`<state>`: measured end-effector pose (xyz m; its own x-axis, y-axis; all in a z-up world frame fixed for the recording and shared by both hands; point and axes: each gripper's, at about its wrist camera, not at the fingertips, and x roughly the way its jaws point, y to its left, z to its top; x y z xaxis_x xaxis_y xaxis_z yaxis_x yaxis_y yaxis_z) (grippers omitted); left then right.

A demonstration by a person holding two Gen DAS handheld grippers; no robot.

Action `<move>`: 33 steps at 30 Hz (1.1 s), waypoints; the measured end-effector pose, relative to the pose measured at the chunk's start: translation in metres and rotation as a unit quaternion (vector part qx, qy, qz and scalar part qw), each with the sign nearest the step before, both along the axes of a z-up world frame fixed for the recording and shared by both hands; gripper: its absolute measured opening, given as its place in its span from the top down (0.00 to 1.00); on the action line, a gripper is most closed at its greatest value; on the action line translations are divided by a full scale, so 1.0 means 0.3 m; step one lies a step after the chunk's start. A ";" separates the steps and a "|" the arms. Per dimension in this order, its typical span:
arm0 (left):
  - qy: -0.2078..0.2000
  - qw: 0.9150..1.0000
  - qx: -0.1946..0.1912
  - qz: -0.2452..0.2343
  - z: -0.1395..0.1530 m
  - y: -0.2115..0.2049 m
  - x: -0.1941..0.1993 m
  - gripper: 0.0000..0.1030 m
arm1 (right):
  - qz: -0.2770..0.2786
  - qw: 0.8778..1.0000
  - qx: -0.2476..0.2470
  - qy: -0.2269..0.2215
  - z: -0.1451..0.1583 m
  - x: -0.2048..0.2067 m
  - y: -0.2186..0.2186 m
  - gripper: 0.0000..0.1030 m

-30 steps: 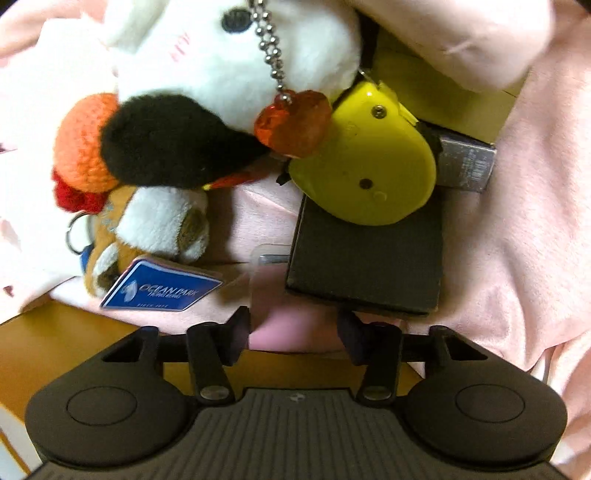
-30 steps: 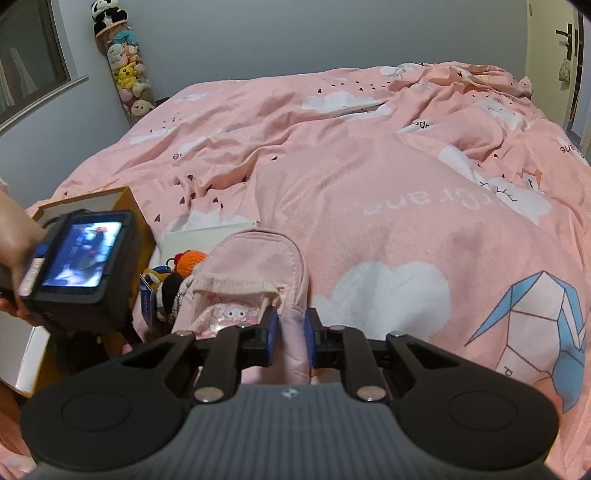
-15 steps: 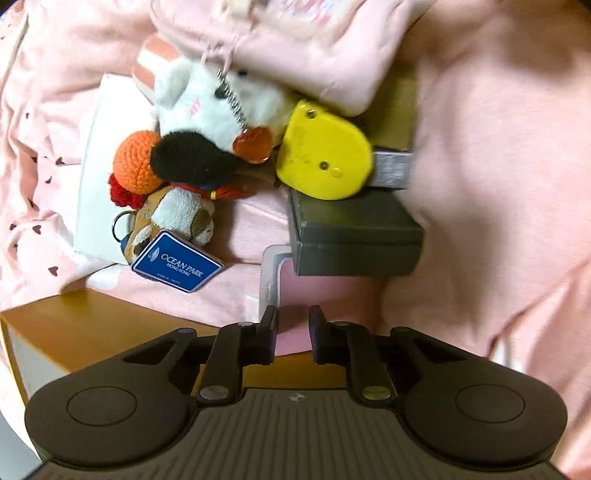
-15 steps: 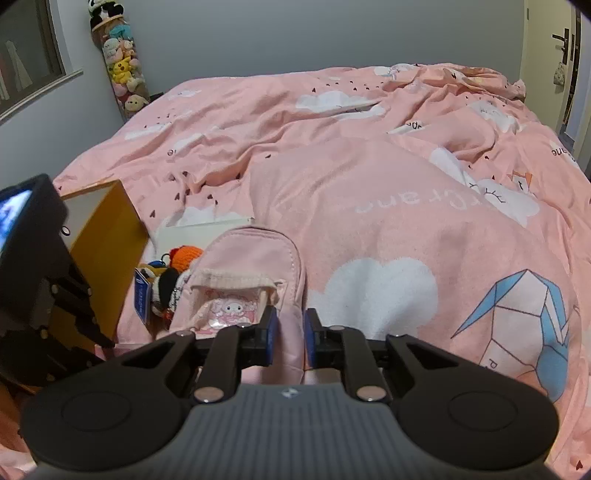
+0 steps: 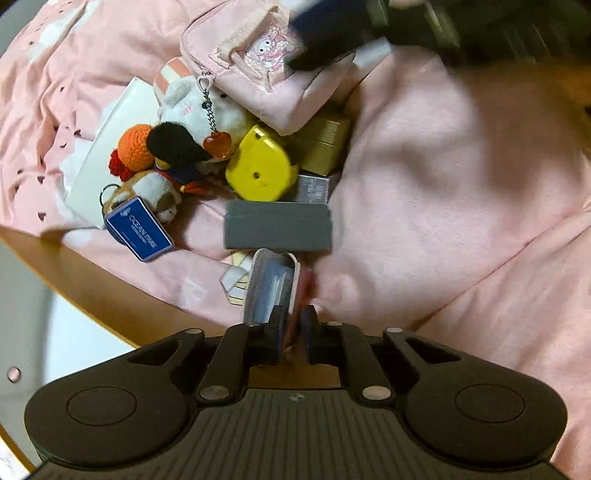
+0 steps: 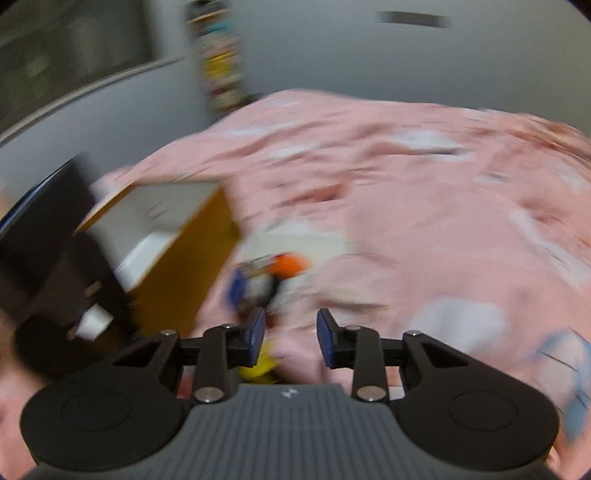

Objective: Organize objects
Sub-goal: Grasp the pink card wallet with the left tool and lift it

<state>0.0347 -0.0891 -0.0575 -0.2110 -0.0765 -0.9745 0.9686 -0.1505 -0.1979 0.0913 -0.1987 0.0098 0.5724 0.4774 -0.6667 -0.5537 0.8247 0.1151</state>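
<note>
My left gripper (image 5: 293,332) is shut on a flat white-edged case (image 5: 271,286) and holds it above the pink bedding. Beyond it lie a grey box (image 5: 277,229), a yellow tape measure (image 5: 258,170), a silver box (image 5: 313,189), gold boxes (image 5: 327,146), plush keychains (image 5: 184,129) with a blue tag (image 5: 138,229) and a pink pouch (image 5: 273,70). My right gripper (image 6: 290,338) is open and empty; its view is blurred. The plush pile (image 6: 269,277) and something yellow (image 6: 258,363) show near its left finger.
An orange-edged box with a white inside stands at the left (image 5: 92,288) (image 6: 184,258). A white flat box (image 5: 107,155) lies under the plush toys. The other gripper's dark body crosses the top of the left wrist view (image 5: 406,22). Pink duvet (image 6: 424,221) spreads all around.
My left gripper has closed on the white-edged case and pulled back and up with it. My right gripper has opened and swung quickly toward the left, over the pile.
</note>
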 end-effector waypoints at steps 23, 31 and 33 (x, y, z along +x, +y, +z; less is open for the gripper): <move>-0.063 0.995 -0.067 -0.026 0.013 0.019 0.020 0.36 | 0.259 0.952 -0.149 0.060 -0.278 -0.012 0.252 1.00; -0.099 0.993 -0.021 -0.056 -0.102 -0.020 -0.007 0.59 | 0.235 0.962 -0.115 0.074 -0.270 0.002 0.195 1.00; -0.099 0.994 -0.023 -0.048 -0.102 -0.016 -0.006 0.64 | 0.224 0.966 -0.113 0.065 -0.244 -0.007 0.174 1.00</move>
<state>0.0327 -0.0939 -0.0881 -0.0230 -0.1111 -0.9935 0.9686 -0.2486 0.0054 0.0891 -0.1464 -0.0632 0.2475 0.4921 -0.8346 -0.8535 0.5185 0.0526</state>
